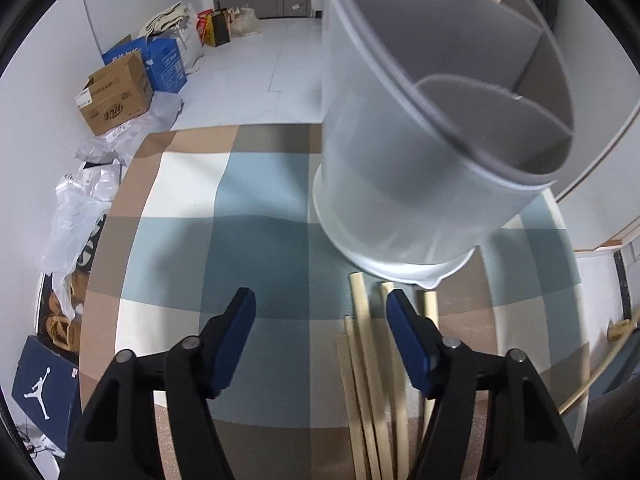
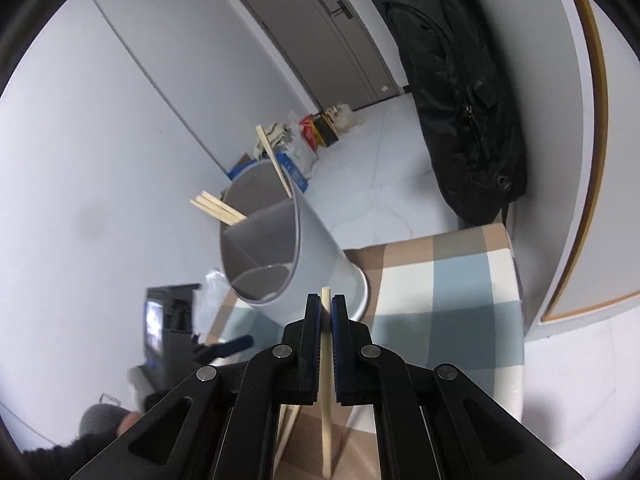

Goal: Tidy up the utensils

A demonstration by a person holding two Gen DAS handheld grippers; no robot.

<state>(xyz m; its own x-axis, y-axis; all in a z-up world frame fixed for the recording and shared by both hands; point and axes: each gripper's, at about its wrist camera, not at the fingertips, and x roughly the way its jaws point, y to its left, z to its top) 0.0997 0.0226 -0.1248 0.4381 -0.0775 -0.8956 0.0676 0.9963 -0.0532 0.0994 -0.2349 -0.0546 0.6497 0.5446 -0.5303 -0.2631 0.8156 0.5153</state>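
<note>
A grey divided utensil holder stands on the checked tablecloth. In the right wrist view the holder has several wooden chopsticks leaning out of its far compartments. More chopsticks lie loose on the cloth in front of the holder. My left gripper hangs open above them, with nothing between its fingers; its right finger sits over the loose chopsticks. My right gripper is shut on a single chopstick, held lengthwise just in front of the holder.
Cardboard boxes, plastic bags and a shoe box crowd the floor to the left of the table. A black coat hangs by the wall at the right, beside a closed door. A white board edge borders the table's right side.
</note>
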